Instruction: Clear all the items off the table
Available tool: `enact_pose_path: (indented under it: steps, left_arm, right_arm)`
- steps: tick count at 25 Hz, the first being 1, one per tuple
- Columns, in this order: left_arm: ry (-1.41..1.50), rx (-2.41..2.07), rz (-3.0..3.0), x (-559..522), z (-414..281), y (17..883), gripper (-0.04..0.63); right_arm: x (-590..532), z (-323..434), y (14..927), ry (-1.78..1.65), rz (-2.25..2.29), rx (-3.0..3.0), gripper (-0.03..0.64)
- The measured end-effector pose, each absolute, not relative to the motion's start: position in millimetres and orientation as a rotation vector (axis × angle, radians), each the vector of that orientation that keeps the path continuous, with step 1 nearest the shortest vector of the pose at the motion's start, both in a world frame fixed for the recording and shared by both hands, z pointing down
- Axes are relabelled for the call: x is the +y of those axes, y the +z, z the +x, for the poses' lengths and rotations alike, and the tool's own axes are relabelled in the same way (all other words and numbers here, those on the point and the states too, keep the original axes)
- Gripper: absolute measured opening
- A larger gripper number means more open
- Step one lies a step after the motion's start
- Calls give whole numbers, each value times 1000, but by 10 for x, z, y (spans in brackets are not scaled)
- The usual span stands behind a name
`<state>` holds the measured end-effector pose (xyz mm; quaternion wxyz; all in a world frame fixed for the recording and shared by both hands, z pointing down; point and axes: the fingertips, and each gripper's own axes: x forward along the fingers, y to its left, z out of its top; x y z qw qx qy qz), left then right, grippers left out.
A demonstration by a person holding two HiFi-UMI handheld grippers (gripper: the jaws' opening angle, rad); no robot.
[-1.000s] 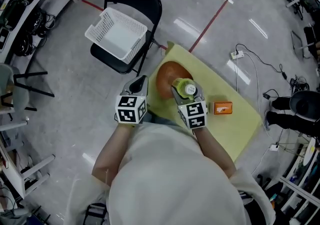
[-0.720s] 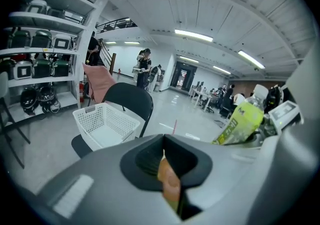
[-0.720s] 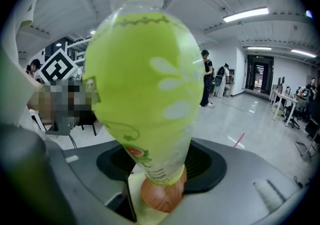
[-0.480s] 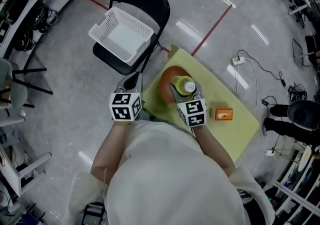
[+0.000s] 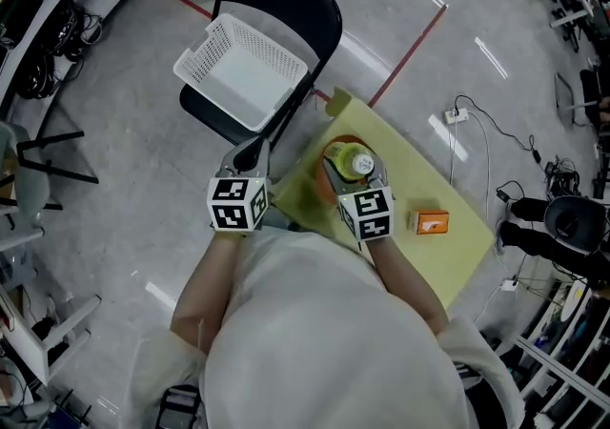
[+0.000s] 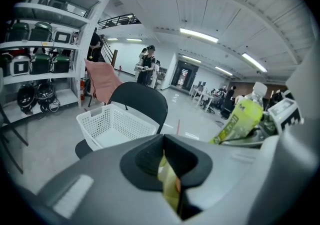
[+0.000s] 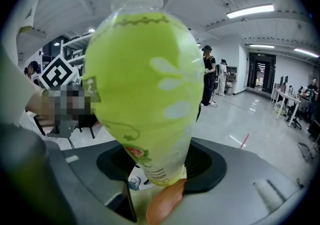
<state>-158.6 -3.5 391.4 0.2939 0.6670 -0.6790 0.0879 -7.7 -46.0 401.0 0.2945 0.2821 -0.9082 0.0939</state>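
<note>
The person holds one gripper in each hand and stands at a yellow counter (image 5: 448, 255).

The right gripper (image 5: 353, 175) has its jaws wide apart, and they press on a bottle (image 7: 150, 84). The bottle has a bright green label and a white cap. It stands up between the jaws, with the cap on top. From the head view, the bottle is over the near end of the counter, right above a round brown dish (image 5: 331, 153). You cannot tell if the bottle touches the dish.

The left gripper (image 5: 250, 155) has its jaws pressed together. There is nothing in them. It is just past the left edge of the counter and points at a black chair (image 5: 295, 3).

A white basket (image 5: 243, 70) with little holes sits on the seat of the chair. The inside of the basket is white and bare. The chair is near the far left corner of the counter.

A small orange box (image 5: 431, 222) lies on the counter, to the right of the bottle and apart from it.
</note>
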Motion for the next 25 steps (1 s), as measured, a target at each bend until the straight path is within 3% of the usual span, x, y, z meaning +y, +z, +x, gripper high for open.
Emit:
enact_pose_path:
  steps: [25]
  left_arm:
    - [188,-1809,1606,-512,-3302,4343,11]
  right_arm:
    - [-1165,-2075,4289,260,607,-2423,264]
